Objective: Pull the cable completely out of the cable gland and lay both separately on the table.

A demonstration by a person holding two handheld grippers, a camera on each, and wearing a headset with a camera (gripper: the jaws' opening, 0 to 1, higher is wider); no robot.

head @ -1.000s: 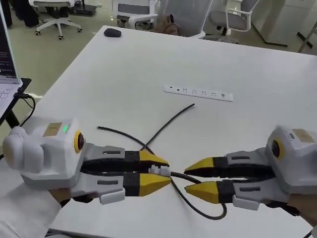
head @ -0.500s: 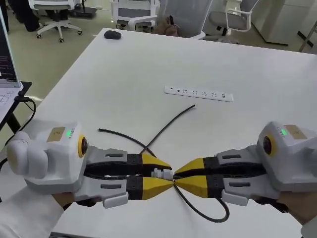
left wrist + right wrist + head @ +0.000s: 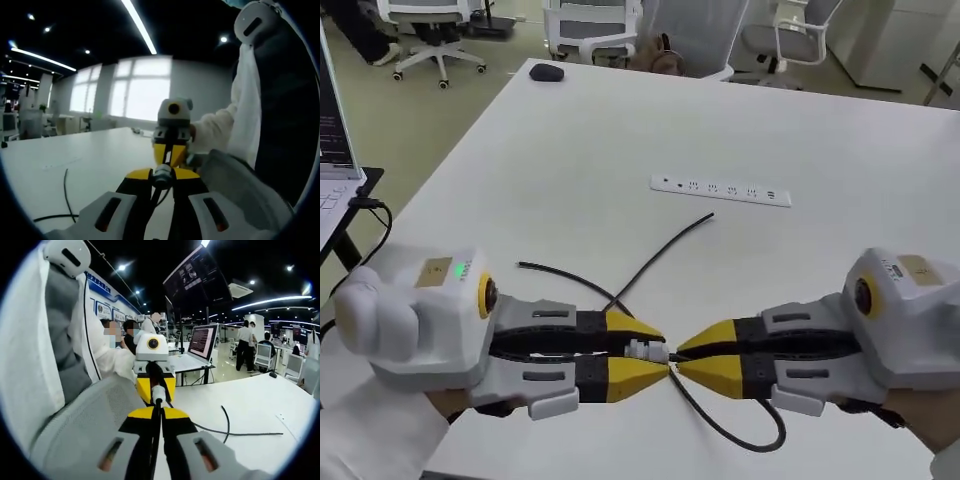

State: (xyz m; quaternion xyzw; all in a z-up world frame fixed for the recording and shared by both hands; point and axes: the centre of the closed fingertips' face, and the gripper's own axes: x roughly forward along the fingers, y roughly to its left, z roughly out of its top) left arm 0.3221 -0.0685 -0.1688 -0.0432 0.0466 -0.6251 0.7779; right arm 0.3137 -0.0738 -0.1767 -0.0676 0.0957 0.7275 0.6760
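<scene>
cable gland [image 3: 642, 350] is pinched in our left gripper [image 3: 658, 350], our right gripper [image 3: 682, 358] clamps the cable [image 3: 715, 420] beside it; we risk the cable slipping if that clamp loosens.

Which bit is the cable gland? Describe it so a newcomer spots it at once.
On the white table, find the near edge, where the left hand-held gripper and right hand-held gripper meet tip to tip. The cable gland sits between the left one's yellow jaws: a small whitish fitting, unlike the thin black cable running from it.
</scene>
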